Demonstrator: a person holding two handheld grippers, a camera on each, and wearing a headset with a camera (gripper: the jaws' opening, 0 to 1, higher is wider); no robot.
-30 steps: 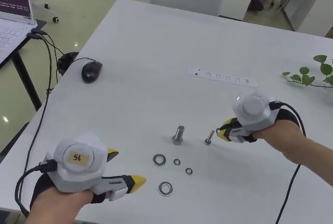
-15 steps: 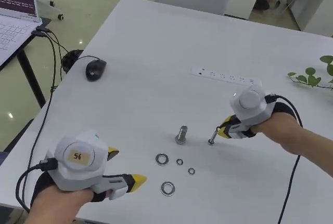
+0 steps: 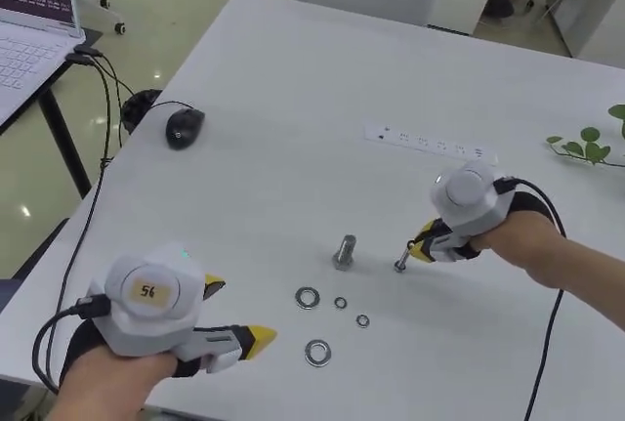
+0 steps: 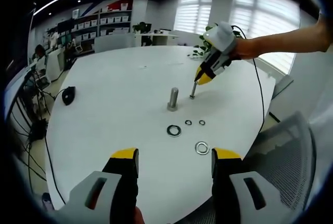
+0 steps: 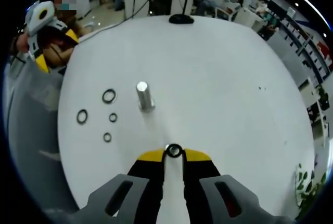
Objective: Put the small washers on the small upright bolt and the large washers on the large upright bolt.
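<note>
We log: right gripper (image 3: 419, 249) pinches small steel ring washer (image 5: 174, 151) over thin upright steel bolt (image 3: 400, 264), just beside thick upright steel bolt (image 3: 344, 251), for threading; left gripper (image 3: 237, 314) agape, empty.

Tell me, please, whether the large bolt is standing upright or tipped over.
Upright: the large bolt stands on its head, shaft pointing up.

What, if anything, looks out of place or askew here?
The small bolt leans instead of standing straight, its top pinched in the right hand-held gripper. The large bolt stands upright, and the four washers lie flat on the table.
</note>
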